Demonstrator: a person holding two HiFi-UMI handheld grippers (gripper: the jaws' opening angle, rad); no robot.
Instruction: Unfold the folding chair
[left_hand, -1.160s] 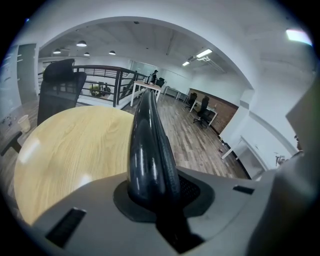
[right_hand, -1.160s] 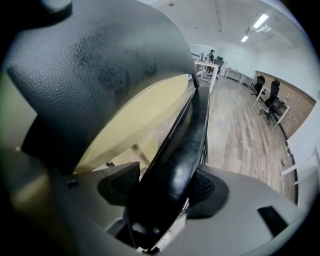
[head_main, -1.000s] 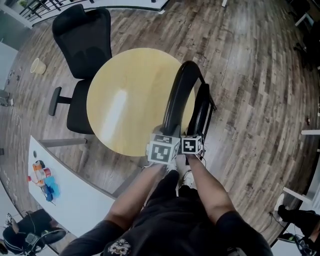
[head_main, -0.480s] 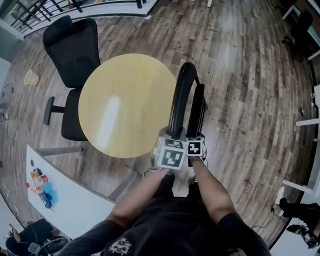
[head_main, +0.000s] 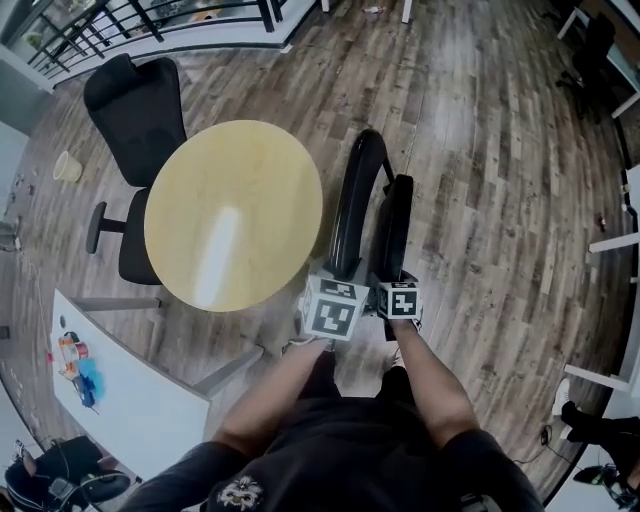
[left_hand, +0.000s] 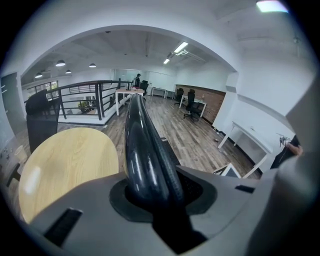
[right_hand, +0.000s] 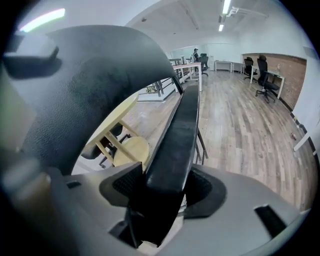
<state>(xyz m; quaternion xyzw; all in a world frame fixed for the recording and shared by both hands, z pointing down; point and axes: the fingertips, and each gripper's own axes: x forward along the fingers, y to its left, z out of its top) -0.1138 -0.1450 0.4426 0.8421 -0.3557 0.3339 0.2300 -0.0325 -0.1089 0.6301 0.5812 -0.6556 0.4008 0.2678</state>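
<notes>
While the person stands on the wooden floor (head_main: 480, 150), both grippers are at the near end of the black folding chair (head_main: 352, 195), which sits just to the right of the round desk (head_main: 232, 215) in the head view. The chair is nearly flat, its curved back frame (head_main: 345, 215) and its seat panel (head_main: 392, 225) lying side by side with only a narrow gap between them, both running away from the person's legs.

The left gripper (left_hand: 159, 192) has the rounded, glossy back frame between its jaws. These jaws are opening, yet the frame fills the space between the pads and touches both. From that view the frame arches up and away, with the pale desk top to its left.

The right gripper (right_hand: 162, 192) is clamped on the edge of the flat seat panel, the pads pressing on either side of it. The panel stretches ahead from the jaws, and the broad curve of the back frame looms at the left of that view.

In the head view the two marker cubes sit close together, the left one slightly lower in the picture. A black office chair (head_main: 138, 110) stands at the far side of the round desk, and a white desk (head_main: 130, 400) with a few small coloured things lies at the lower left.
</notes>
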